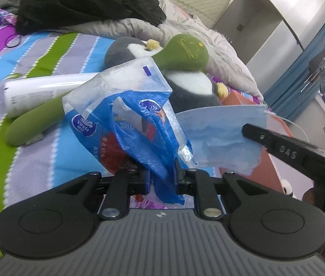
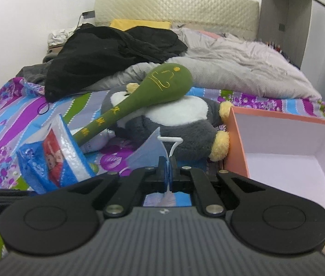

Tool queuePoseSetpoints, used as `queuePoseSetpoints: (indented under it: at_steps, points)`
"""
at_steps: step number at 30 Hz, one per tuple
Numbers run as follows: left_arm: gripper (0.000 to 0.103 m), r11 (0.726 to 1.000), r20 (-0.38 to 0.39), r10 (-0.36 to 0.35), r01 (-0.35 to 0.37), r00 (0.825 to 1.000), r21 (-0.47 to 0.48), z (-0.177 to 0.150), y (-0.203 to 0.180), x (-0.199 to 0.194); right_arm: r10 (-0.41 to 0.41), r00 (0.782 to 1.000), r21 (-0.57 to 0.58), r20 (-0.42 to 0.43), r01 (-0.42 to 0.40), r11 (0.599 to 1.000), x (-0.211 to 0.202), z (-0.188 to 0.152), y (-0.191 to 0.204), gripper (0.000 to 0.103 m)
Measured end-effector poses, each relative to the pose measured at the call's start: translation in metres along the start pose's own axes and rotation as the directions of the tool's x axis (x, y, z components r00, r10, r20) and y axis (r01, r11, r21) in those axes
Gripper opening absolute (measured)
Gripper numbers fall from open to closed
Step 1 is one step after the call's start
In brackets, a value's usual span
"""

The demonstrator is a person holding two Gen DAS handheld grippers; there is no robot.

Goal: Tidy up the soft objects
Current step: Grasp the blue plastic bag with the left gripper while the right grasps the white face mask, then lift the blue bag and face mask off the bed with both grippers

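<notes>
The left gripper [image 1: 162, 174] is pinching a light, crinkly tissue bag [image 1: 125, 124]; the right gripper [image 2: 168, 172] is clamping a limp face mask [image 2: 151, 147] at its edge.

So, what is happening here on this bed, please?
A person is tidying soft things on the bed with two hand-held tools. The left claw is shut on a blue plastic tissue bag, held up off the bedspread. The right claw is shut on a light blue face mask. An open orange box stands beside a grey plush penguin, and a green plush mallet lies across the penguin.
</notes>
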State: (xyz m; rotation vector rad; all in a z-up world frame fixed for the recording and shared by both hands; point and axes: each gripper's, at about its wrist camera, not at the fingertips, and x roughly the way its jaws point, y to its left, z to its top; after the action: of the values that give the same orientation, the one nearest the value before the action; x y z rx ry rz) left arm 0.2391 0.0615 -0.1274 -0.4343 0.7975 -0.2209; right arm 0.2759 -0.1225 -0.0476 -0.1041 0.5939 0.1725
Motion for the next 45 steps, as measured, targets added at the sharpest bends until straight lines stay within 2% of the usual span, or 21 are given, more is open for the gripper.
queuePoseSetpoints:
  at_steps: [9,15,20,24,26,30,31,33,35,37,38,41,45]
  points:
    - [0.020,0.999,-0.098,0.033,-0.030,0.995,0.026,-0.032,0.011,-0.035,-0.045,0.996,-0.163,0.074,0.057,0.985,-0.047,-0.018,0.023,0.005]
    - [0.021,0.999,-0.170,0.043,-0.042,0.985,0.007,-0.053,0.021,-0.041,-0.015,1.000,-0.312,0.025,0.022,0.950,-0.065,-0.052,0.047,0.005]
    - [0.021,0.998,-0.179,0.052,-0.056,0.982,-0.019,-0.064,0.029,-0.044,0.047,0.997,-0.375,-0.067,-0.069,0.924,-0.074,-0.088,0.067,0.005]
    - [0.025,0.997,-0.179,0.055,-0.063,0.982,-0.036,-0.070,0.033,-0.047,0.089,0.982,-0.335,-0.164,-0.141,0.932,-0.072,-0.110,0.072,0.005]
    - [0.039,0.997,-0.171,0.057,-0.065,0.984,-0.045,-0.072,0.034,-0.048,0.127,0.971,-0.294,-0.204,-0.185,0.938,-0.070,-0.117,0.072,0.006]
    - [0.042,0.996,-0.153,0.048,-0.058,0.987,-0.063,-0.075,0.037,-0.050,0.212,0.939,-0.149,-0.270,-0.258,0.955,-0.064,-0.122,0.060,0.010]
    - [0.042,0.996,-0.149,0.045,-0.056,0.988,-0.068,-0.075,0.036,-0.049,0.234,0.930,-0.104,-0.284,-0.272,0.957,-0.063,-0.123,0.055,0.014]
    - [0.042,0.995,-0.141,0.036,-0.048,0.989,-0.083,-0.076,0.037,-0.049,0.276,0.914,-0.023,-0.297,-0.296,0.955,-0.063,-0.126,0.047,0.047]
    - [0.043,0.994,-0.134,0.019,-0.033,0.991,-0.102,-0.078,0.038,-0.048,0.327,0.900,0.046,-0.289,-0.328,0.944,-0.067,-0.128,0.039,0.059]
    - [0.043,0.994,-0.130,0.015,-0.030,0.991,-0.107,-0.081,0.038,-0.046,0.357,0.891,0.096,-0.280,-0.343,0.934,-0.070,-0.127,0.034,0.063]
    - [0.043,0.994,-0.128,0.019,-0.033,0.992,-0.108,-0.082,0.038,-0.045,0.365,0.891,0.122,-0.269,-0.344,0.931,-0.072,-0.126,0.031,0.067]
    - [0.043,0.993,-0.122,0.017,-0.032,0.992,-0.115,-0.084,0.039,-0.044,0.377,0.899,0.181,-0.223,-0.342,0.922,-0.070,-0.121,0.025,0.067]
    - [0.043,0.992,-0.107,0.026,-0.039,0.994,-0.120,-0.085,0.041,-0.044,0.300,0.927,0.171,-0.225,-0.266,0.949,-0.049,-0.120,0.029,0.067]
